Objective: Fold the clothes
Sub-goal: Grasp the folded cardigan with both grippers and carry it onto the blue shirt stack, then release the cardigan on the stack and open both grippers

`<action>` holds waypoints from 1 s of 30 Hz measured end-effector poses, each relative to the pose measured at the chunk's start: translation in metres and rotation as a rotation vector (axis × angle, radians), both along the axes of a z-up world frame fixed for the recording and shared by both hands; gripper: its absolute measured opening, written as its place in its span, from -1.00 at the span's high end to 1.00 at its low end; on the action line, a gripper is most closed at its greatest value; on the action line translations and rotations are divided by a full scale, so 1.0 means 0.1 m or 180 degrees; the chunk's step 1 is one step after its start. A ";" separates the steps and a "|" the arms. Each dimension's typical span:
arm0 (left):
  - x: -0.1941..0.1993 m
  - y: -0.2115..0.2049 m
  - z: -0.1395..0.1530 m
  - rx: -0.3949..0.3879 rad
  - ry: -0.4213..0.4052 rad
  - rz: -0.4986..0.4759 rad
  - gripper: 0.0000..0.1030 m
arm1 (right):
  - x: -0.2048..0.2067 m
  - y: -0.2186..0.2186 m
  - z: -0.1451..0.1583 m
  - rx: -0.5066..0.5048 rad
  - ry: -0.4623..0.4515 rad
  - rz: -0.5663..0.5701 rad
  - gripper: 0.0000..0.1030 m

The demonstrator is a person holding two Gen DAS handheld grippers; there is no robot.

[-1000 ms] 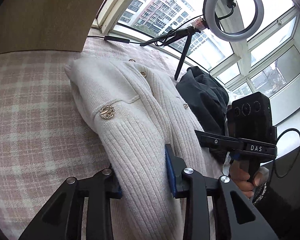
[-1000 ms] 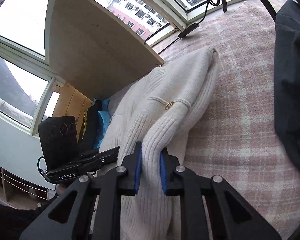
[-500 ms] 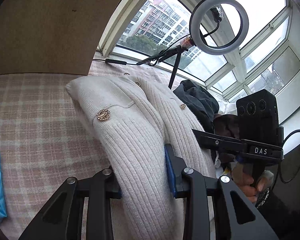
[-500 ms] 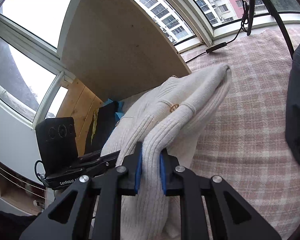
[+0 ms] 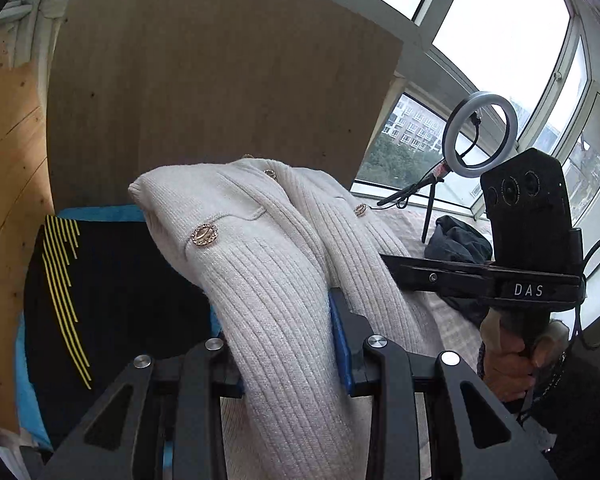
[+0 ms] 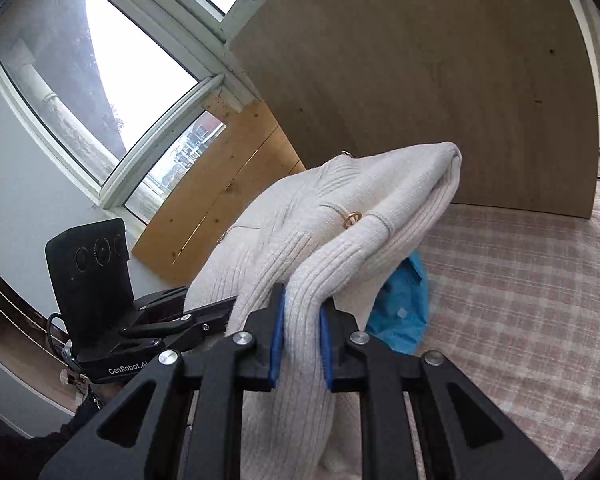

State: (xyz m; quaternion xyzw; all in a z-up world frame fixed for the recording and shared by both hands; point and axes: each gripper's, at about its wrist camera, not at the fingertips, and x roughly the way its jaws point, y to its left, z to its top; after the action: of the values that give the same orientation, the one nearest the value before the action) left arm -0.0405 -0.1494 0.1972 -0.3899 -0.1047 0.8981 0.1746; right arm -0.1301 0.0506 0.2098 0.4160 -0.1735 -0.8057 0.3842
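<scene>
Cream cardigan (image 5: pixel 260 280), its lower end cut off, is pinched by both grippers' fingers (image 5: pixel 342 344) (image 6: pixel 278 332).

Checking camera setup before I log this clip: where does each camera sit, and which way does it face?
Left wrist: on the left gripper, looking along its fingers at the cream cardigan, wooden board beyond; the right gripper and hand show.
Right wrist: on the right gripper, facing the cardigan, board and window; the left gripper's body shows.
Shared: cardigan, board, blue garment.
</scene>
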 end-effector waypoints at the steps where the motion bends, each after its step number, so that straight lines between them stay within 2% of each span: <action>1: 0.00 -0.15 0.02 -0.0065 0.0015 0.0044 0.41 | -0.05 -0.16 -0.02 -0.0025 -0.0003 0.0034 0.71; 6: -0.13 -0.82 -0.08 -0.0185 0.0007 0.0163 0.41 | -0.30 -0.80 -0.16 -0.0042 -0.0014 0.0103 0.71; 7: -0.20 -0.92 -0.21 -0.0400 -0.0073 0.0254 0.35 | -0.36 -0.90 -0.24 0.0055 -0.0009 0.0091 0.71; 8: -0.28 -1.01 -0.38 -0.0723 -0.0204 0.0406 0.22 | -0.43 -0.98 -0.37 0.0280 -0.0020 0.0056 0.70; 9: -0.35 -1.10 -0.54 -0.1046 -0.0336 0.0559 0.16 | -0.50 -1.05 -0.54 0.0531 -0.0118 0.0018 0.60; 10: -0.39 -1.20 -0.69 -0.1184 -0.0460 0.0671 0.22 | -0.59 -1.07 -0.77 0.0827 -0.0370 -0.0024 0.59; 11: -0.41 -1.30 -0.82 -0.1181 -0.0580 0.0754 0.22 | -0.66 -1.07 -0.96 0.1026 -0.0591 -0.0044 0.59; 12: -0.43 -1.40 -0.96 -0.1177 -0.0700 0.0837 0.22 | -0.68 -1.02 -1.07 0.1012 -0.0697 -0.0044 0.59; 13: -0.41 -1.47 -1.02 -0.1089 -0.0751 0.0889 0.22 | -0.67 -0.94 -1.08 0.0936 -0.0671 -0.0086 0.59; 16: -0.26 -1.51 -0.89 -0.0837 -0.0547 0.0914 0.22 | -0.62 -0.81 -0.89 0.0755 -0.0419 -0.0163 0.59; 18: -0.15 -1.49 -0.76 -0.0683 -0.0343 0.0865 0.21 | -0.57 -0.86 -0.74 0.0717 -0.0235 -0.0062 0.58; 20: -0.14 -1.43 -0.75 -0.0572 -0.0297 0.0786 0.16 | -0.53 -0.97 -0.70 0.0757 -0.0141 0.0061 0.58; 24: -0.29 -1.39 -1.16 -0.0683 -0.0677 0.0760 0.17 | -0.55 -1.30 -0.98 0.1074 -0.0198 0.0246 0.58; 26: -0.34 -1.37 -1.38 -0.0820 -0.0808 0.0788 0.17 | -0.55 -1.40 -1.16 0.1295 -0.0215 0.0269 0.58; 28: -0.36 -1.34 -1.44 -0.0857 -0.0830 0.0832 0.17 | -0.54 -1.42 -1.23 0.1409 -0.0204 0.0255 0.57; 30: -0.35 -1.31 -1.38 -0.0836 -0.0824 0.0896 0.17 | -0.55 -1.37 -1.17 0.1408 -0.0260 0.0204 0.55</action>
State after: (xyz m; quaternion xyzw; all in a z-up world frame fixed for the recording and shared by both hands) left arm -0.0760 -0.2801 0.0589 -0.5028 -0.0619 0.8620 -0.0195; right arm -0.1852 -0.0861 0.0926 0.5277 0.0054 -0.7940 0.3017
